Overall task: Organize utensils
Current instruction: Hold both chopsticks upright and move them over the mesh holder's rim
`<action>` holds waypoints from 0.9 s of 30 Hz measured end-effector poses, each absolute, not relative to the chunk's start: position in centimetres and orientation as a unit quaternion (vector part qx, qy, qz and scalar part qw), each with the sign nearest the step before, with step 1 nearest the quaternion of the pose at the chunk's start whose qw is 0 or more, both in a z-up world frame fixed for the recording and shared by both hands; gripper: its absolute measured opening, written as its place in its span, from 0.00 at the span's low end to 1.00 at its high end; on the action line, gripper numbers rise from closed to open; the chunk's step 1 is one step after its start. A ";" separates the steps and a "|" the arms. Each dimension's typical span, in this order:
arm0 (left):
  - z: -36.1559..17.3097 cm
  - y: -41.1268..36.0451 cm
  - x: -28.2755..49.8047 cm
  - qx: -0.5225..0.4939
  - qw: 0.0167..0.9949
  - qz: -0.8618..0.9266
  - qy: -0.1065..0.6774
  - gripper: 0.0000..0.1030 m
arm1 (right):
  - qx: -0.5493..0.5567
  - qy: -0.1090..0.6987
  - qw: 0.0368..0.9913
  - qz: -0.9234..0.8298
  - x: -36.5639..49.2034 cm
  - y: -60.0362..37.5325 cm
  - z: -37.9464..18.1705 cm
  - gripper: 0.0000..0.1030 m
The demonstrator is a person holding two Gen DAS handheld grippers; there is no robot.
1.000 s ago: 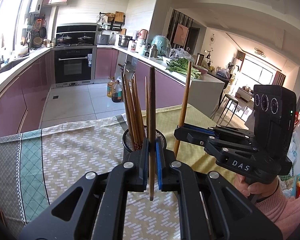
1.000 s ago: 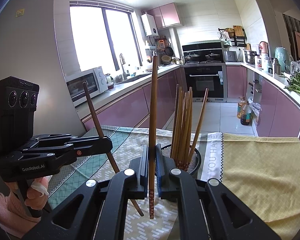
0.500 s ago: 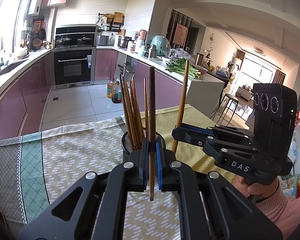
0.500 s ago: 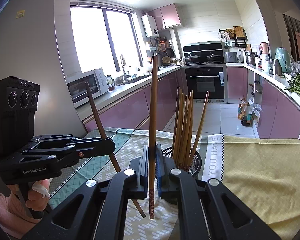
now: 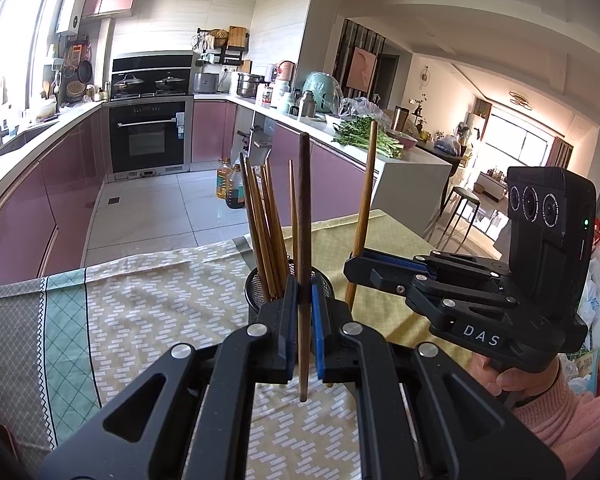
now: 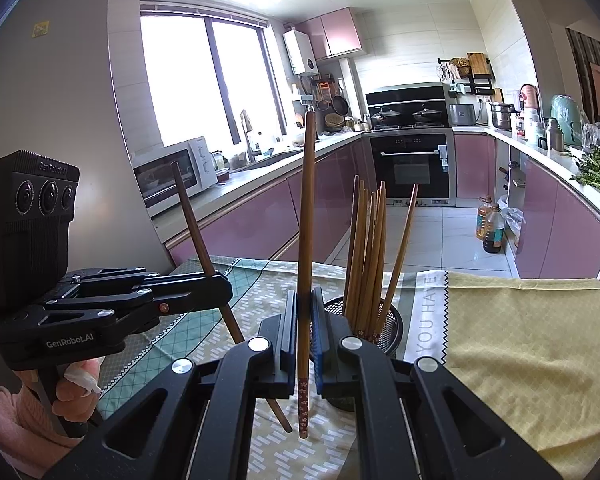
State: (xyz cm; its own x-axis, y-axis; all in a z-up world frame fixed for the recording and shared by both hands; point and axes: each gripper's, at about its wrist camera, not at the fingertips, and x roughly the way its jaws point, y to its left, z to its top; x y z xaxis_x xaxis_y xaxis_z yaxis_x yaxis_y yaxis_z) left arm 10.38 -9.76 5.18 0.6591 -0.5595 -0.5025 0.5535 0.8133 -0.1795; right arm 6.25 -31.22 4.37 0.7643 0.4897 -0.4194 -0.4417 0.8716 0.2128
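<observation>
1. The left hand-held gripper (image 5: pixel 304 332) is clamped narrow on a dark chopstick (image 5: pixel 303 216), which stands nearly upright between the blue pads, its lower tip hanging above the patterned cloth (image 5: pixel 148 312).
2. The right hand-held gripper (image 6: pixel 305 332) is likewise closed tight on a lighter chopstick (image 6: pixel 306 216) with a flowered lower end, also near vertical.
3. Just beyond both sets of fingers stands the mesh holder (image 6: pixel 392 320) on the surface, already carrying a bundle of chopsticks (image 6: pixel 370 256).
4. From the left gripper the holder lies straight ahead and slightly below; from the right it lies ahead and a little to the right.
5. Both seem about equally near; each stick's long axis already suits a downward drop into the holder.
</observation>
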 end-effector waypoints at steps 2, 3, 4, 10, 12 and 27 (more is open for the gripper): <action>5.3 -9.8 10.4 -0.005 0.911 -0.306 0.277 0.07 | 0.051 0.237 0.938 0.248 6.4 -31.2 4.4 0.06; 5.3 -9.8 10.4 -0.005 0.911 -0.306 0.277 0.07 | 0.051 0.237 0.938 0.248 6.4 -31.2 4.4 0.06; 5.4 -9.8 10.4 -0.004 0.911 -0.306 0.276 0.07 | 0.051 0.237 0.938 0.248 6.4 -31.1 4.4 0.06; 5.7 -9.9 10.4 -0.003 0.911 -0.308 0.274 0.07 | 0.051 0.236 0.938 0.249 6.4 -31.2 4.4 0.06; 5.8 -9.9 10.4 -0.003 0.911 -0.309 0.273 0.07 | 0.051 0.235 0.938 0.249 6.4 -31.2 4.5 0.06; 6.9 -9.6 10.2 -0.004 0.913 -0.316 0.258 0.07 | 0.050 0.224 0.940 0.251 6.7 -31.0 5.2 0.06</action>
